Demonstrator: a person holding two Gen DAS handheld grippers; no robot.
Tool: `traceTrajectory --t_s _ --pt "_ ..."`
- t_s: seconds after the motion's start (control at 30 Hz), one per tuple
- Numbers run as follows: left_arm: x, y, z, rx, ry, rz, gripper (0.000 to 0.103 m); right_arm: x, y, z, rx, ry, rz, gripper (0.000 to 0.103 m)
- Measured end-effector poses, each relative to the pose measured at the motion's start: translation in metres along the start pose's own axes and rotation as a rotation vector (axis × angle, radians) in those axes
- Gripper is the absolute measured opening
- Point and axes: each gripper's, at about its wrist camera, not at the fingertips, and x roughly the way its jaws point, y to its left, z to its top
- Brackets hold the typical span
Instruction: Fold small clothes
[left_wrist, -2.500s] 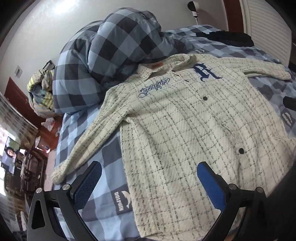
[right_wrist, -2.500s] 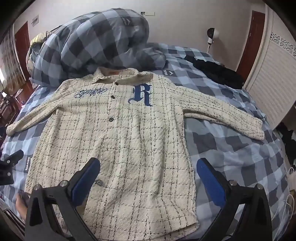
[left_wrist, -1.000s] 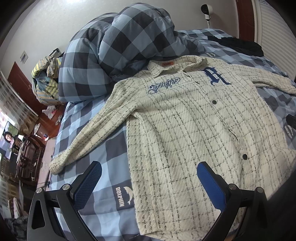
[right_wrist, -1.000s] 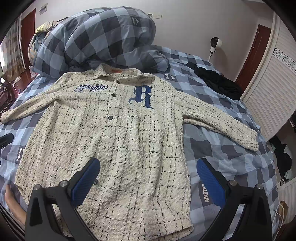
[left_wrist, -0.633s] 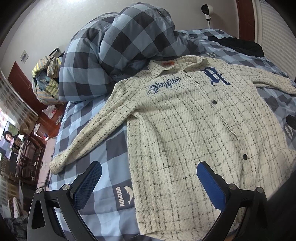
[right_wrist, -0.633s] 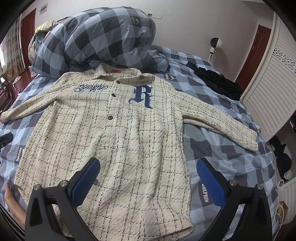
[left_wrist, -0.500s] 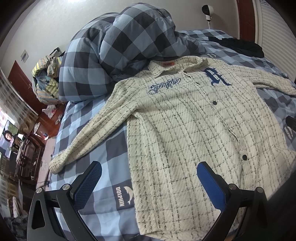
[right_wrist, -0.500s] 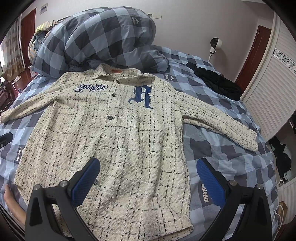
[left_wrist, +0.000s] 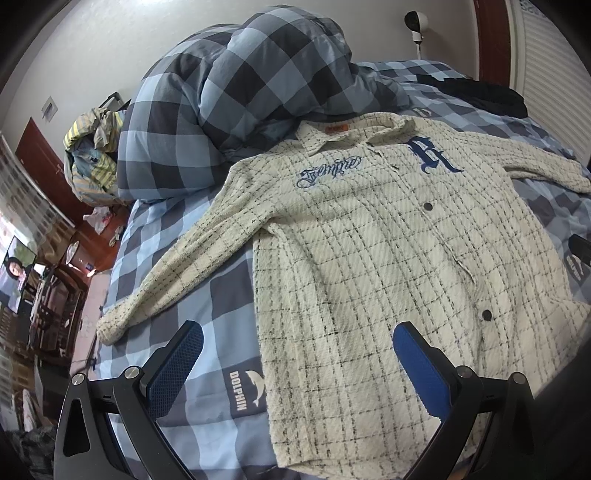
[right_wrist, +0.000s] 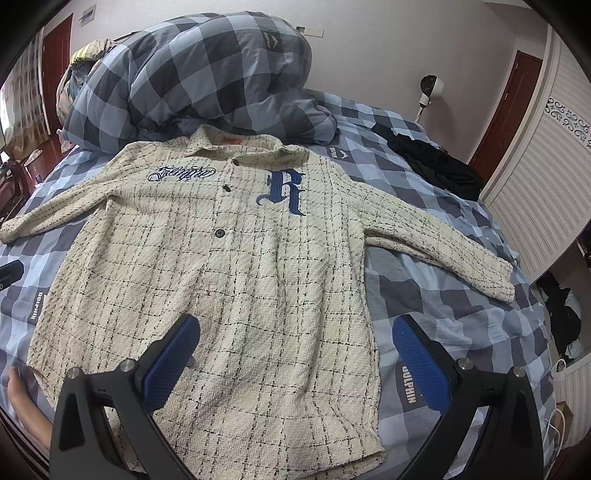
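Observation:
A cream plaid button shirt (left_wrist: 388, 251) (right_wrist: 236, 266) with a blue letter R and blue script on the chest lies flat, front up, on the blue checked bed, both sleeves spread out. My left gripper (left_wrist: 295, 354) hovers open above the shirt's lower left hem corner, nothing between its blue pads. My right gripper (right_wrist: 295, 350) hangs open over the lower right hem, one pad above the shirt and the other above the bedsheet. A tip of the left gripper (right_wrist: 9, 273) shows at the left edge of the right wrist view.
A bunched blue checked duvet (left_wrist: 236, 96) (right_wrist: 192, 74) is piled behind the collar. Black clothing (right_wrist: 432, 158) lies at the far right of the bed. A person's arm (right_wrist: 22, 398) rests at the near left edge. A white louvred wardrobe (right_wrist: 539, 184) stands to the right.
Both grippers rose and drew back slightly about two seconds ago; over the last second nothing has visibly moved.

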Motion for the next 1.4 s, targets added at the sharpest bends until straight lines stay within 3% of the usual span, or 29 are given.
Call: traceTrajectory --t_s 1.4 --pt "-0.0021 0.0077 0.0034 -0.033 -0.012 -0.008 0.103 0.0022 0.0060 -0.0010 -0.027 0.005 -0.018 0.102"
